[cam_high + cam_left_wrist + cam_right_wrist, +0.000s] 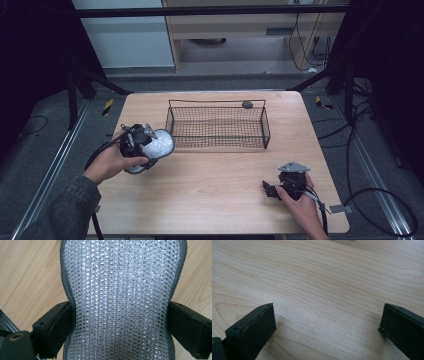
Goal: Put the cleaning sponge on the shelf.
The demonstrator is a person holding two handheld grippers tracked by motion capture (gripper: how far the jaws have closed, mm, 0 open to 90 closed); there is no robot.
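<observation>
Left claw (120, 322) clamped on the waist of a silver mesh pad (120, 290), held just left of the wire basket (218, 127) above the tabletop (210, 180); looks light, soft, pliable. Right claw (327, 325) apart, idle

A black wire basket (218, 127) stands on the wooden table (210, 185).

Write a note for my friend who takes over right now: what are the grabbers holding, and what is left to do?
Left gripper: shut on the silver pad, held above the table, left of the basket.
Right gripper: open, holding nothing, low over bare wood near the right front corner.
Done: pad picked up.
Left: probably carry it right and set it in the basket, which has nothing in it; a small dark thing sits on its back rim.
</observation>
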